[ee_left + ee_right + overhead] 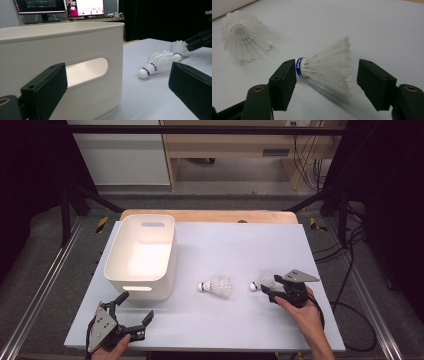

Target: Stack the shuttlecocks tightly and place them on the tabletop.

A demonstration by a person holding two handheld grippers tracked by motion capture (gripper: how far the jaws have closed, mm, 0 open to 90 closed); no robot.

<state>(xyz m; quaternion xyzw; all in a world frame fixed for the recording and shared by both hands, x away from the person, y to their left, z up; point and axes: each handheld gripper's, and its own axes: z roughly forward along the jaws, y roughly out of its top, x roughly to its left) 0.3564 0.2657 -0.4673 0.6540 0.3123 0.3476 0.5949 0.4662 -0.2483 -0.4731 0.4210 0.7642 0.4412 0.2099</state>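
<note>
Sitting at the lower left of the high view, the left gripper (131, 312) rests on the pale, matte table (240, 245) with its black jaws spread wide and nothing between them; in the left gripper view its blocky, foam-faced fingers (45, 87) frame the near wall of the bin. Just above it, at left of centre, stands the white bin (141, 255), a smooth plastic tub with rounded corners and a slot handle cut in each end wall. Right of the bin, near the middle of the frame, lies the first shuttlecock (216, 286) on its side, a white rounded cork nose with a blue band and a translucent, ribbed plastic skirt flaring to the right. Further right lies the second shuttlecock (260, 283), of the same make, between the jaws of the right gripper (266, 287), which a hand (302, 312) holds at the lower right. In the right gripper view its jaws stand partly open on either side of the shuttlecock: one dark pad (284, 80) sits right at the blue band, while the other stands just clear of the lacy skirt, so it isn't clamped.
</note>
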